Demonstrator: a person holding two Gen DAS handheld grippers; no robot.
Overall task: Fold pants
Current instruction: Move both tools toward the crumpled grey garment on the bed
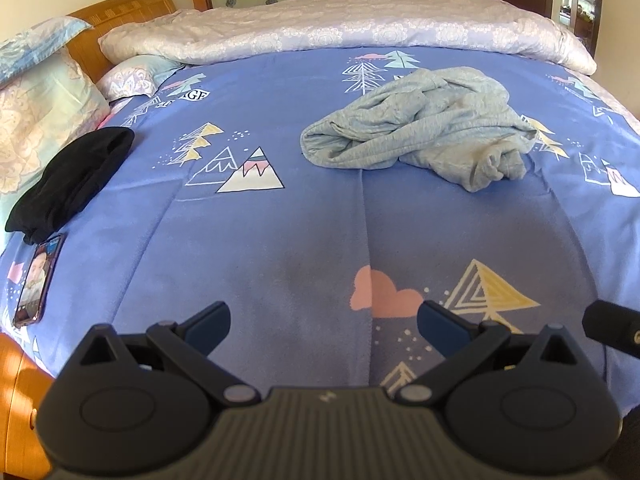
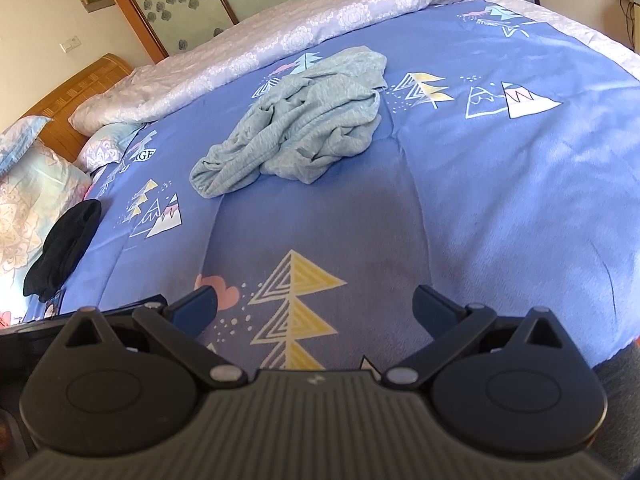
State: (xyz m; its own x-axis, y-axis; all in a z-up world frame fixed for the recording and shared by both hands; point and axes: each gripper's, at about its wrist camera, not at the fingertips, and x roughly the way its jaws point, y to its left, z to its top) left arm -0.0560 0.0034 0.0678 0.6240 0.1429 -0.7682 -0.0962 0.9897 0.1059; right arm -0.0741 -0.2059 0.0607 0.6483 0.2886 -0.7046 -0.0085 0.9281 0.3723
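Light grey-blue pants (image 1: 420, 124) lie crumpled in a heap on the blue patterned bedspread (image 1: 304, 248), past the middle of the bed. In the right wrist view the same pants (image 2: 304, 120) sit ahead and slightly left. My left gripper (image 1: 323, 328) hovers open over the near part of the bedspread, well short of the pants, holding nothing. My right gripper (image 2: 314, 308) is open too, above a yellow tree print, also far from the pants. A dark part of the right gripper (image 1: 612, 332) shows at the right edge of the left wrist view.
A black folded garment (image 1: 72, 184) and a phone (image 1: 38, 280) lie at the bed's left side near pillows (image 1: 36, 120). A pale floral quilt (image 1: 340, 28) is rolled along the far edge. The wooden headboard (image 1: 120, 12) stands at left.
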